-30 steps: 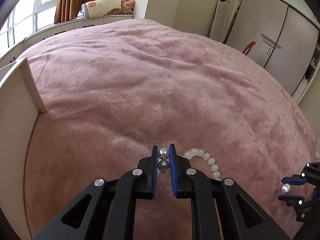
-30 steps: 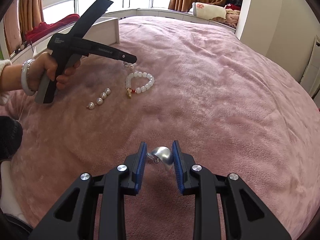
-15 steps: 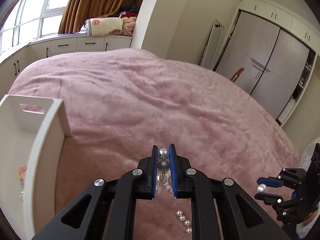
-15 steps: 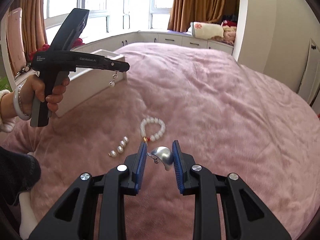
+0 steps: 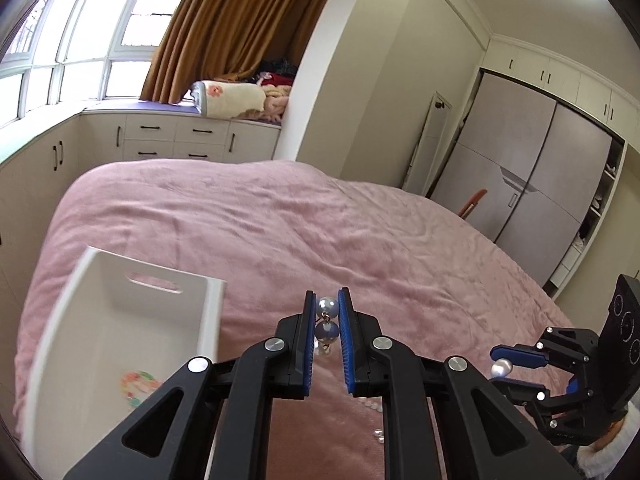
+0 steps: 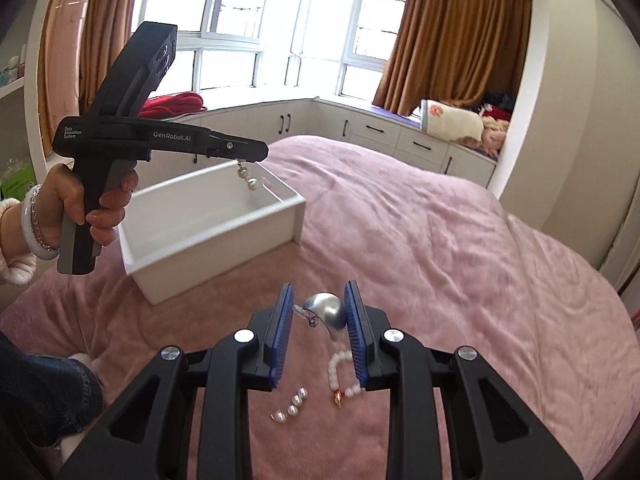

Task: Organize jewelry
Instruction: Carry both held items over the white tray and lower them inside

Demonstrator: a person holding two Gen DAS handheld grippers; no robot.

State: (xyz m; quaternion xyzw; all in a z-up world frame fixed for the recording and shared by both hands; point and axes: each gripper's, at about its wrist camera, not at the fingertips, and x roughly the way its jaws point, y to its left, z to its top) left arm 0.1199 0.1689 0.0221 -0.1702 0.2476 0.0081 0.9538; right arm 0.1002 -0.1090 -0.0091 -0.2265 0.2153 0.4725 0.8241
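My left gripper (image 5: 325, 312) is shut on a pearl drop earring (image 5: 326, 322) and holds it high above the pink bed, just right of the white box (image 5: 212, 312). In the right wrist view the left gripper (image 6: 256, 156) hangs the earring (image 6: 248, 180) over the box (image 6: 208, 240). My right gripper (image 6: 318, 312) is shut on a silver dome earring (image 6: 326, 312); it also shows in the left wrist view (image 5: 502, 368). A white bead bracelet (image 6: 340, 376) and a short pearl strand (image 6: 290, 406) lie on the bedspread below.
The box holds a pastel bead bracelet (image 5: 138, 386) on its floor. The pink bedspread (image 6: 460, 260) covers the whole bed. White cabinets (image 5: 160, 136) and a window seat run behind it; a wardrobe (image 5: 532, 184) stands at right.
Both grippers have risen well above the bed with their earrings. The left gripper has moved left toward the white box, which now shows far more fully.
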